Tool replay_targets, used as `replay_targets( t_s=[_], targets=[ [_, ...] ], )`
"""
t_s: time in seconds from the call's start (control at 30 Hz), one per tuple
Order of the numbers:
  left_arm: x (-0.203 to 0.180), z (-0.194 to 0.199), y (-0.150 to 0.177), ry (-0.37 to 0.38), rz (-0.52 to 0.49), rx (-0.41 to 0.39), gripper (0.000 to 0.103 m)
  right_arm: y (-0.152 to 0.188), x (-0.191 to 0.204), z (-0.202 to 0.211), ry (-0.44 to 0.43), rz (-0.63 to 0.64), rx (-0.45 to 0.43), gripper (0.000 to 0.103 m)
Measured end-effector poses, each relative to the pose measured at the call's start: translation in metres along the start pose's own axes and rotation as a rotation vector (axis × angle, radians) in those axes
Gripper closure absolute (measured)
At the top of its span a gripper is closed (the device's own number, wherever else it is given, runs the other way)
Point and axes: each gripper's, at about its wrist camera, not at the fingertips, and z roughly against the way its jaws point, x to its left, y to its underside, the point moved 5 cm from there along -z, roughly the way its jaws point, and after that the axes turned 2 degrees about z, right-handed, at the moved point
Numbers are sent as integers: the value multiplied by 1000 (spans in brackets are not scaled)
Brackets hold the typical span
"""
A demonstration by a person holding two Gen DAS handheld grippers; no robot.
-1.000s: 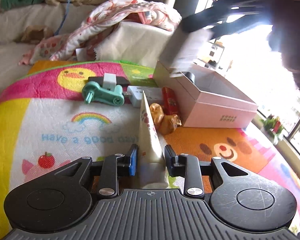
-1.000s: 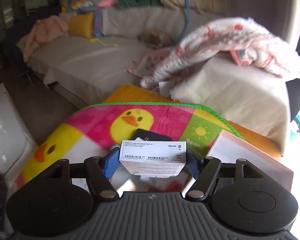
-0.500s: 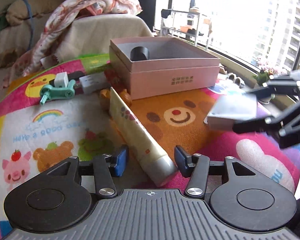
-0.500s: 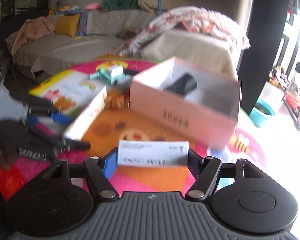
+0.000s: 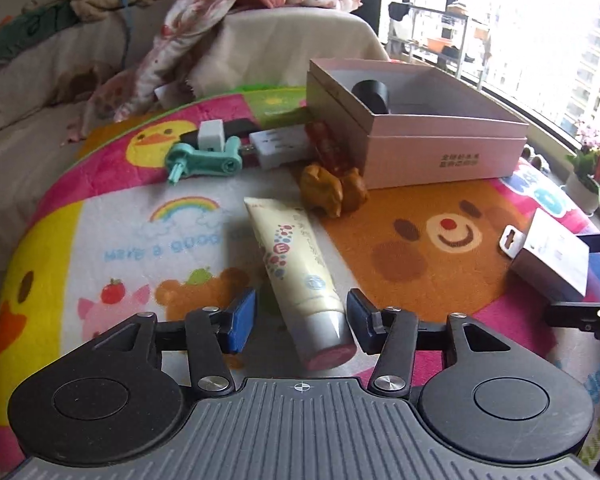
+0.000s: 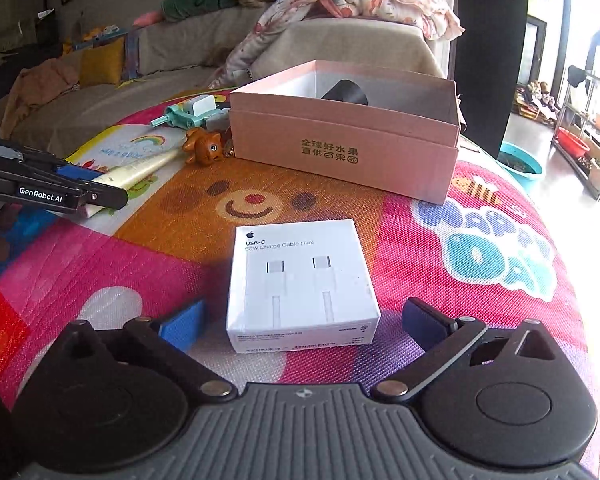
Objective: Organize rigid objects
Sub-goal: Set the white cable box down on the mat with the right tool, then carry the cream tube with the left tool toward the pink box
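Pink box (image 6: 340,152) holds just one black item, while white cable box (image 6: 300,284) lies between opening right claw (image 6: 304,320) & tube (image 5: 300,268) between opening left claw (image 5: 300,316), most still unsorted.

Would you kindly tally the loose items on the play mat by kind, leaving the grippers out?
Boxes: 2 (pink box, cable box)
Tubes: 1 (cream tube)
Toys: 2 (brown figure, teal toy)
Adapters: 1 (white adapter)
Total: 6

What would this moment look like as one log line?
left gripper: opening, tube between | right gripper: opening, cable box released on mat
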Motion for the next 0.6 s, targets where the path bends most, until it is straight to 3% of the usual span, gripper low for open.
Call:
replay_targets(
  t_s=[0.1, 0.27, 0.33, 0.43, 0.5, 0.6],
  targets=[
    [-8, -8, -5, 17, 13, 2, 33, -1, -1, -1, -9, -4, 23, 0],
    [-4, -19, -17, 31, 122, -18, 31, 1, 2, -1, -2, 24, 14, 0],
    [-2, -21, -19, 30, 122, -25, 32, 2, 1, 0, -5, 23, 4, 0],
    [-6, -20, -16, -8, 45, -35, 41, 2, 1, 1, -2, 25, 0, 0],
    [-8, -17, -13, -48, -22, -53, 55, 2, 1, 0, 0, 27, 3, 0],
    [-9, -13, -10, -24, -45, -66, 65, -4, 2, 0, -2, 46, 30, 3]
  ],
)
